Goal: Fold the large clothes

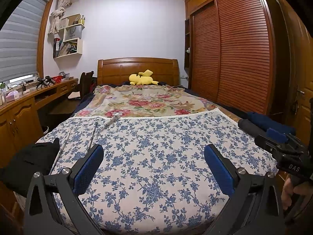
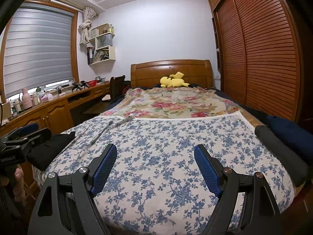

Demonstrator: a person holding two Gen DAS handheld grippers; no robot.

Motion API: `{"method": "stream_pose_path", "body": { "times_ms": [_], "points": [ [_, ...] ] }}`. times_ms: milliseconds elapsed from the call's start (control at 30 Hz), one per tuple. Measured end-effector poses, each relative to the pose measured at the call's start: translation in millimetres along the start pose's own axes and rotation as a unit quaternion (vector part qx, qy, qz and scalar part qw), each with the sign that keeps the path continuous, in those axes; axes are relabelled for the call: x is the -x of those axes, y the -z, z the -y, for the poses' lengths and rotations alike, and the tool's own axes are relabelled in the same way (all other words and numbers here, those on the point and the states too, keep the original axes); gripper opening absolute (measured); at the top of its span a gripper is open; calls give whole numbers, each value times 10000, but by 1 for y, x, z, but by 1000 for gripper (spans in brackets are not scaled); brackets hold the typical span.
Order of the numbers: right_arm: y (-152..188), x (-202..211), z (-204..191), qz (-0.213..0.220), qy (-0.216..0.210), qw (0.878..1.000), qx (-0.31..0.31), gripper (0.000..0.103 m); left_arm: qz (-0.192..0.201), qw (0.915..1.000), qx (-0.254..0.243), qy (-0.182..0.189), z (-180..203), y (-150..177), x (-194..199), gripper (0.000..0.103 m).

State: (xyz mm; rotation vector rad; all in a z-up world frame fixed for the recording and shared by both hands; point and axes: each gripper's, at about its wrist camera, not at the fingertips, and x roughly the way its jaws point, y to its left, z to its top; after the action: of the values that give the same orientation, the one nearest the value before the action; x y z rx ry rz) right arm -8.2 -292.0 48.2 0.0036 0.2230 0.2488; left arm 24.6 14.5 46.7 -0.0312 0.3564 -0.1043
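A large white garment with a blue flower print (image 1: 156, 156) (image 2: 162, 156) lies spread flat over the foot of the bed, its lace-trimmed edge on the far side. Two thin straps (image 1: 101, 129) (image 2: 101, 135) run across its left part. My left gripper (image 1: 153, 148) hovers just above the near part of the garment, open, with nothing between its blue pads (image 1: 88, 172). My right gripper (image 2: 155, 147) is also open and empty above the same cloth; from the left wrist view it shows at the right edge (image 1: 281, 146). The left gripper's body (image 2: 19, 139) appears at the left of the right wrist view.
A black garment (image 1: 31, 162) (image 2: 50, 146) lies at the bed's left edge. A black roll (image 1: 250, 127) (image 2: 281, 152) and navy cloth (image 1: 270, 121) (image 2: 289, 133) sit on the right. Beyond are a red-flowered bedspread (image 1: 140, 101), a yellow plush toy (image 1: 141, 78), a desk (image 1: 39, 94) and a wardrobe (image 1: 234, 49).
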Motion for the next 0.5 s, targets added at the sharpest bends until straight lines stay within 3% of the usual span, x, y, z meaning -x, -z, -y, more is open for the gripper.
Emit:
{"method": "stream_pose_path", "body": {
  "times_ms": [500],
  "points": [
    [-1, 1, 1, 12, 28, 10000, 0, 83, 6, 10000, -4, -2, -1, -1, 2, 103]
  ]
}}
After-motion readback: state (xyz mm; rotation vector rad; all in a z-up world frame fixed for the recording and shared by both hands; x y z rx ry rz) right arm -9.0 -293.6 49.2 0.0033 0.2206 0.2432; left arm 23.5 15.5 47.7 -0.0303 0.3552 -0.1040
